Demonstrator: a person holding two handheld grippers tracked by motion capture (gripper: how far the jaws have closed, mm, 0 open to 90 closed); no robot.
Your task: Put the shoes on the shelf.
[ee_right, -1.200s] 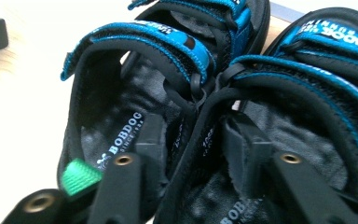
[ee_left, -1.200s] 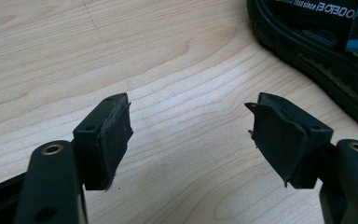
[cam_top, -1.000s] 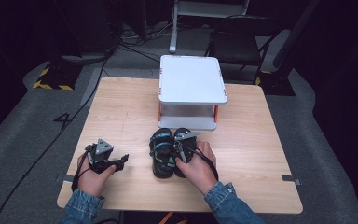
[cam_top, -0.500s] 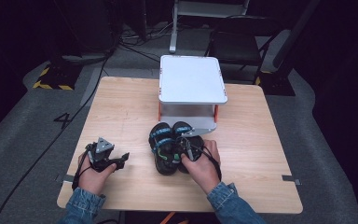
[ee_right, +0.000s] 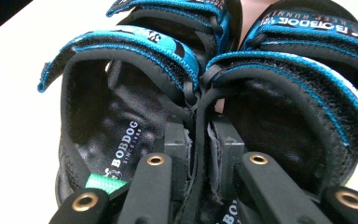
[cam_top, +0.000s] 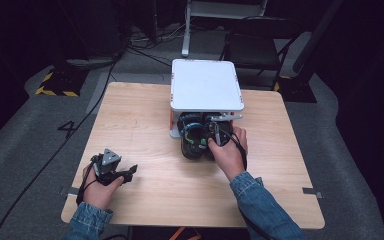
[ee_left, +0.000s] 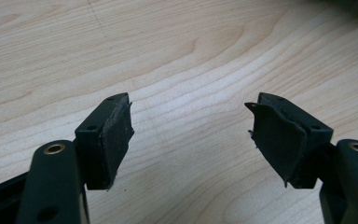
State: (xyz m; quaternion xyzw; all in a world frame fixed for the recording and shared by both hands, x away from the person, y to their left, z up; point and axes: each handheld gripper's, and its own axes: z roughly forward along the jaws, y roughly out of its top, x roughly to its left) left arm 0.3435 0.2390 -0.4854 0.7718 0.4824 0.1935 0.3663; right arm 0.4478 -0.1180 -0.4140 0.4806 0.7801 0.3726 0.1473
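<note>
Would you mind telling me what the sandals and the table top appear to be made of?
The sandals, pinched together by the right claw, look like matte black synthetic mesh and foam with woven blue-edged straps; the weave and stitching show. The table looks like pale wood or wood-look laminate with a smooth, low-sheen finish; grain lines run across it.

Bright, evenly lit table (cam_top: 145, 125) amid dark surroundings; soft, slightly blurred close-ups.
</note>
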